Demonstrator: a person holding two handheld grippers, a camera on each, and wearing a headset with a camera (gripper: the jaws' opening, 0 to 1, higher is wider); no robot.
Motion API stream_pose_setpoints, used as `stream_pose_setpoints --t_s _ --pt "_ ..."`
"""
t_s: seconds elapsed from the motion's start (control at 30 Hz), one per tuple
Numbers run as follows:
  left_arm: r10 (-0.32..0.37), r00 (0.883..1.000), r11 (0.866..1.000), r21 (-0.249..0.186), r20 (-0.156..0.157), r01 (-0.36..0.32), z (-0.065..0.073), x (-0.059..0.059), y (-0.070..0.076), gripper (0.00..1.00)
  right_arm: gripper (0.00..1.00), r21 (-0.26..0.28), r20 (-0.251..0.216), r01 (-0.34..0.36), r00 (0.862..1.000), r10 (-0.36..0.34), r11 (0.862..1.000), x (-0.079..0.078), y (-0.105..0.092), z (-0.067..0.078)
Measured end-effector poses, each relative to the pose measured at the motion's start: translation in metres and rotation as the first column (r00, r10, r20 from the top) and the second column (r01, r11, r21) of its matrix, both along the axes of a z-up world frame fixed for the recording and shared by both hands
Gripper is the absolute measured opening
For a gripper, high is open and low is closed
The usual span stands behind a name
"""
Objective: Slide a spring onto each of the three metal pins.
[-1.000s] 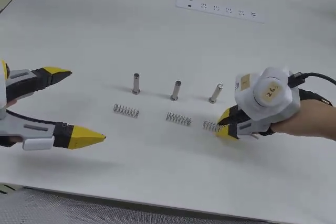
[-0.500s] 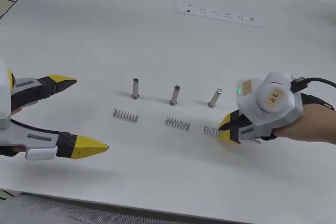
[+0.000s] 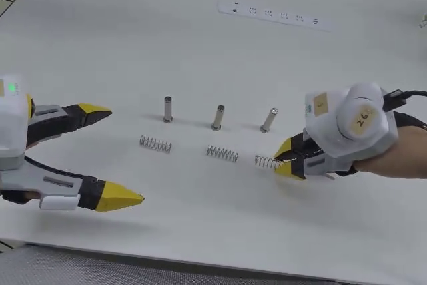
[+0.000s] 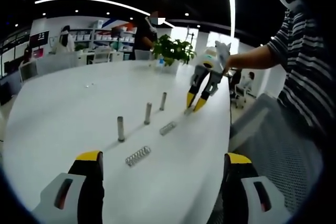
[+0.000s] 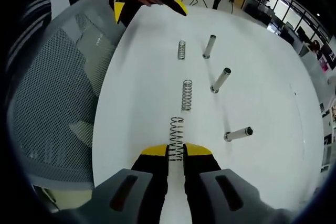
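Observation:
Three metal pins stand in a row on the white table: left (image 3: pixel 167 109), middle (image 3: pixel 217 117), right (image 3: pixel 269 119). In front of each lies a spring: left (image 3: pixel 155 143), middle (image 3: pixel 221 153), right (image 3: pixel 265 161). My right gripper (image 3: pixel 285 158) is down at the table, shut on the near end of the right spring (image 5: pixel 176 132), which sticks out from between its yellow fingertips (image 5: pixel 156 150). My left gripper (image 3: pixel 117 156) hovers wide open at the left, holding nothing, well short of the left spring (image 4: pixel 138 156).
A white power strip (image 3: pixel 275 15) lies at the back of the table. A grey mesh chair (image 5: pixel 58 103) stands by the table's near edge. In the left gripper view, a person in a striped shirt (image 4: pixel 299 77) is on the right.
The head camera has shifted a little. My left gripper has crept slightly to the right. My right gripper stays at the right spring's end; pins and springs lie as before.

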State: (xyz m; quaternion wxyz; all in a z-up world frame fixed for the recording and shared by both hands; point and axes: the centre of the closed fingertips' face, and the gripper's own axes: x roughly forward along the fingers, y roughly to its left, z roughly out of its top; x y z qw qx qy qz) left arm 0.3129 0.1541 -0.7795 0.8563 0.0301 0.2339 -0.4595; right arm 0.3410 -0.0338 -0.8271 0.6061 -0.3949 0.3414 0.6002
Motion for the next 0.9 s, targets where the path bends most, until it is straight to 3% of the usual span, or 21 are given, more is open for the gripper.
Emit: stream_pose_setpoints --t_s 0.27,0.5,0.63,0.7,0.9 --pt "-0.043 0.999 0.999 0.012 0.016 0.043 0.001 0.006 -0.011 0.87 0.08 0.017 0.013 -0.018 1.0 0.018 1.0 -0.006 0.011 0.009" --pt "-0.106 0.994 0.994 -0.027 0.009 0.106 0.009 0.006 -0.035 0.76 0.08 0.039 0.015 -0.028 1.0 0.027 0.999 -0.011 0.023 0.017" --pt "-0.168 0.986 0.984 -0.056 0.003 0.168 0.011 0.004 -0.054 0.66 0.08 0.043 0.017 -0.039 0.999 0.039 0.998 -0.014 0.029 0.019" --pt "-0.193 0.981 0.98 -0.046 0.018 0.194 0.008 0.006 -0.063 0.64 0.08 0.053 0.015 -0.04 0.999 0.039 0.998 -0.015 0.033 0.022" --pt "-0.256 0.967 0.966 -0.041 0.016 0.256 0.002 0.009 -0.082 0.56 0.08 0.055 0.019 -0.053 0.998 0.052 0.997 -0.018 0.041 0.024"
